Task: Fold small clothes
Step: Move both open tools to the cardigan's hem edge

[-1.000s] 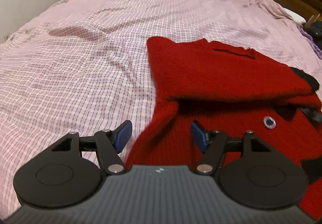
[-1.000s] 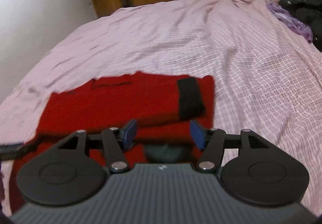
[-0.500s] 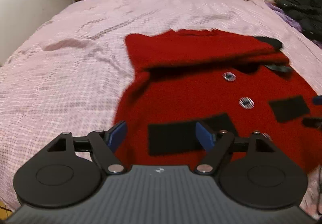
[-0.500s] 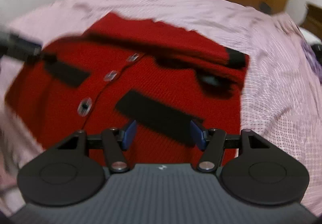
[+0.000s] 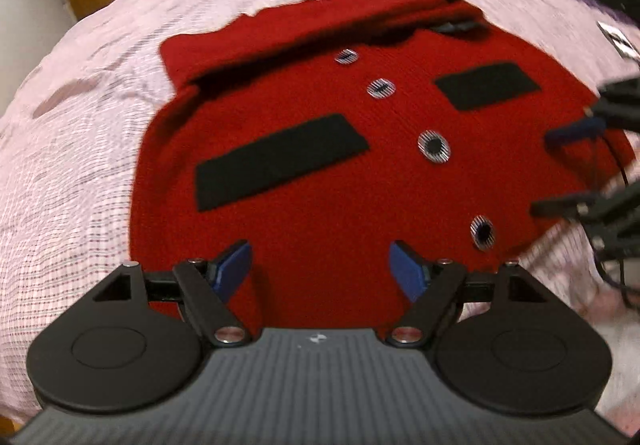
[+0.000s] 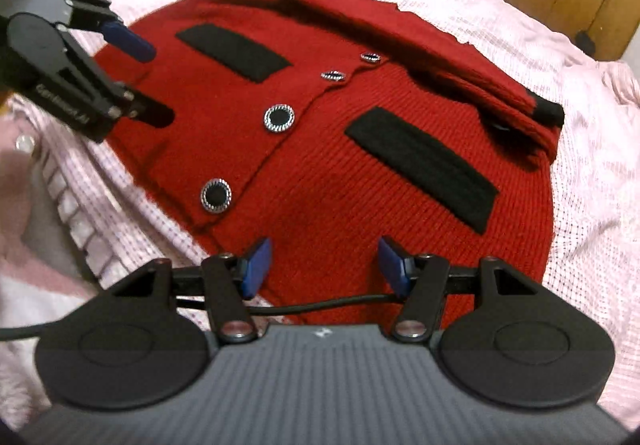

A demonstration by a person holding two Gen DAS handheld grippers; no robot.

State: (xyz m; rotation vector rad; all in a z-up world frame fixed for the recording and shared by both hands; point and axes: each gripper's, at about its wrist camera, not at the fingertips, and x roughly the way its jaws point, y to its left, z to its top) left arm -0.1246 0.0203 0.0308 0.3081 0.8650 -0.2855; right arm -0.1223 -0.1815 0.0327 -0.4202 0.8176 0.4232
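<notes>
One pink checked bedspread (image 5: 80, 165), bearing one red cardigan (image 5: 320, 173) face up, sleeves folded across its far end. Two grippers, left gripper (image 5: 320, 269) and right gripper (image 6: 322, 265), released and empty, now drawn back from the sleeves to the near hem; bottom fold judged next.

Left gripper (image 5: 320, 265): jaws spread wide, nothing between the blue fingertips (image 5: 232, 265). Right gripper (image 6: 322, 265): jaws likewise spread wide, empty. Both point forward, side by side, slightly converging.
</notes>
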